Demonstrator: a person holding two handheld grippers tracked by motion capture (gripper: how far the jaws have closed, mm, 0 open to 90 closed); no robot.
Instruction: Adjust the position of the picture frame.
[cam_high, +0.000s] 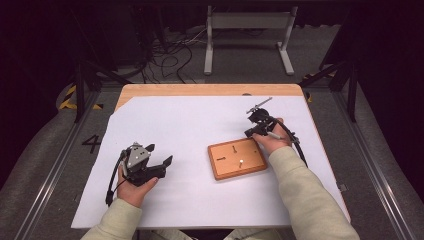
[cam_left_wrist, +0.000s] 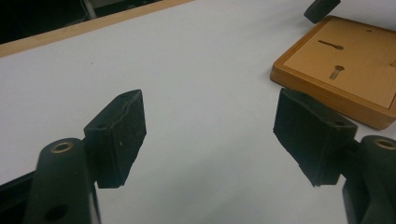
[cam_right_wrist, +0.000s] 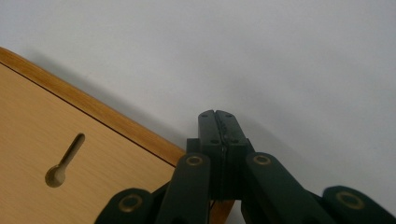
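Note:
A flat wooden board (cam_high: 237, 158) lies right of centre on the white sheet, with keyhole slots (cam_high: 233, 148) cut in its top and a small pale peg (cam_high: 241, 161) standing in it. My right gripper (cam_high: 248, 133) is shut with nothing between its jaws, its tip just past the board's far right corner. In the right gripper view the closed jaws (cam_right_wrist: 218, 126) hang over the sheet beside the board's edge (cam_right_wrist: 93, 112), near one slot (cam_right_wrist: 65, 161). My left gripper (cam_high: 160, 154) rests open on the sheet to the board's left. Its pads (cam_left_wrist: 121, 140) stand wide apart and empty, with the board (cam_left_wrist: 345, 70) ahead.
A white sheet (cam_high: 190, 125) covers most of the wooden table (cam_high: 210, 90). Beyond the table's far edge, the floor holds tangled cables (cam_high: 170, 55) and a grey metal stand (cam_high: 247, 30). The other gripper's tip (cam_left_wrist: 321, 8) hovers at the board's far corner.

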